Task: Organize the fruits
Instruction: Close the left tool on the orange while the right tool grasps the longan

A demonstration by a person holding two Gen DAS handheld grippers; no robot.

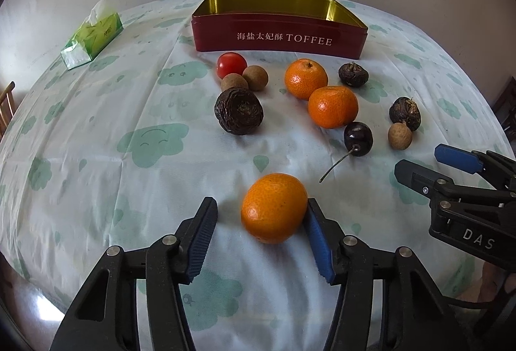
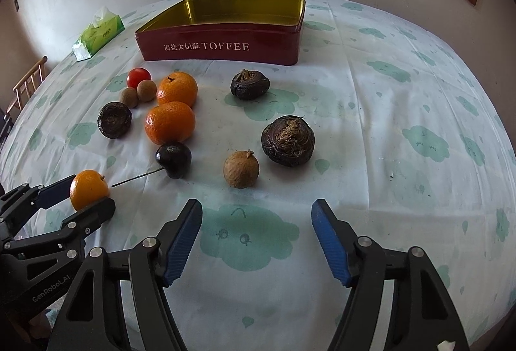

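In the left wrist view our left gripper [image 1: 259, 231] sits low in the frame with an orange [image 1: 274, 208] between its jaws. The right pad touches the peel and the left pad stands clear, so we have no grip yet. We judge this the pick-up step. Next we should close fully, then carry the orange to the red tin [image 1: 280, 38] at the top.

In the right wrist view our right gripper [image 2: 256, 235] is open and empty at the bottom. The smooth, round orange [image 2: 88, 189] sits at the left edge.
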